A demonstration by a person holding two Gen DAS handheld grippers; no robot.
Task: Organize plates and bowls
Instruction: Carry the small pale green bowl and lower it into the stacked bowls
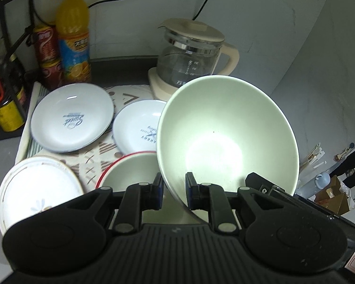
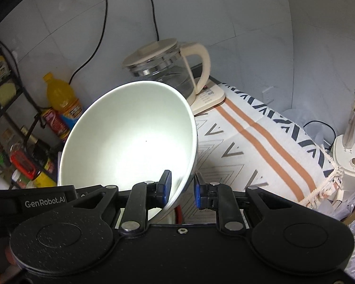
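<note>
A large white bowl point(image 1: 224, 137) point(image 2: 130, 137) hangs tilted in the air, its opening towards both cameras. My left gripper point(image 1: 175, 189) is shut on its near rim, one pad inside and one outside. My right gripper point(image 2: 182, 187) pinches the rim on the other side the same way. Just under the held bowl sits a red-rimmed bowl point(image 1: 130, 172) on the patterned cloth point(image 1: 92, 163). Two blue-rimmed plates point(image 1: 72, 117) point(image 1: 139, 127) lie farther back. A white plate with a brown rim point(image 1: 37, 189) lies at the near left.
A glass kettle point(image 1: 191, 56) point(image 2: 163, 64) on its cream base stands behind the bowl against the wall. An orange drink bottle point(image 1: 73, 35), red cans point(image 1: 46, 45) and a black rack with jars crowd the left. The striped cloth point(image 2: 260, 137) stretches right, where a white appliance point(image 2: 348, 161) stands.
</note>
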